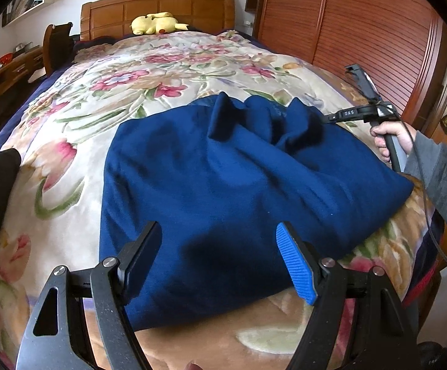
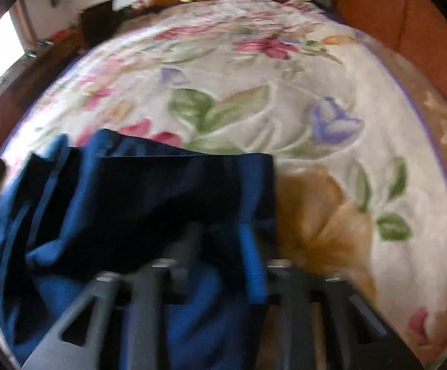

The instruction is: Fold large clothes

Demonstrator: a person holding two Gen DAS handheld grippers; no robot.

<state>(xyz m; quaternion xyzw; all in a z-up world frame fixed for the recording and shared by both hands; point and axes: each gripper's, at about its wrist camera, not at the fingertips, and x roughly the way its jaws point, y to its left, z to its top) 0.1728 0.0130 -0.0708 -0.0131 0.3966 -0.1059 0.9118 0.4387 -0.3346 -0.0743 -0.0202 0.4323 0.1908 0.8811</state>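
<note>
Navy-blue fleece garment (image 1: pixel 223 191) lies on floral plush bedspread (image 1: pixel 106 92), roughly squared, far edge bunched. Left gripper (image 1: pixel 219 259) hovers spread wide, empty. Right gripper (image 2: pixel 223 246) pinches a navy fold. Judged partly folded; smoothing, further folds remain.

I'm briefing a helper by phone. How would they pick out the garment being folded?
On the floral blanket covering the bed, near its foot, lies the dark blue garment. It is the only plain, solid-colour cloth there, far from the yellow plush toy at the headboard.
</note>
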